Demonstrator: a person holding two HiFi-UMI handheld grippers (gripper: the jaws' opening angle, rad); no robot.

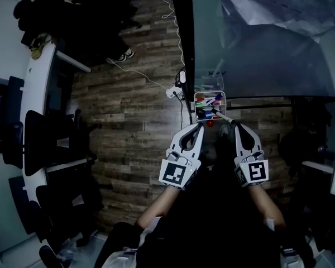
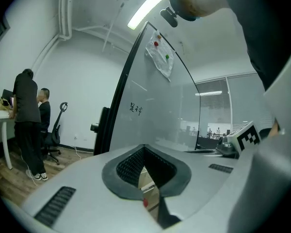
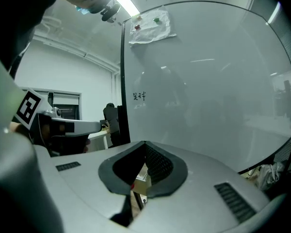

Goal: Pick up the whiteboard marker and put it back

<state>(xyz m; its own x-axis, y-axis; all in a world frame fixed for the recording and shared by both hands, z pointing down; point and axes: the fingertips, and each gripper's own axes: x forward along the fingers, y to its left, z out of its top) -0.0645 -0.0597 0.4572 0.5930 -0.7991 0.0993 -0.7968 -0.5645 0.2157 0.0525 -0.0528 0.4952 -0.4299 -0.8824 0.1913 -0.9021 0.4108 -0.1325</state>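
Clear plastic marker tray (image 1: pixel 224 104) at wide glossy whiteboard's (image 1: pixel 257 49) lower edge; L gripper (image 1: pixel 193 129), R gripper (image 1: pixel 237 127) just before tray, side by side.

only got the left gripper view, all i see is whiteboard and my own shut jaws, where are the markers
Observer: The head view shows a tray of coloured markers at the foot of the whiteboard, just ahead of the left gripper.
Operator: is the right one holding anything
Observer: In the right gripper view, the right gripper has its jaws together, with nothing showing between the tips.
Operator: any marker out of place
Observer: One marker slants out of the tray's near right corner towards the right gripper's tip. I cannot tell whether they touch.
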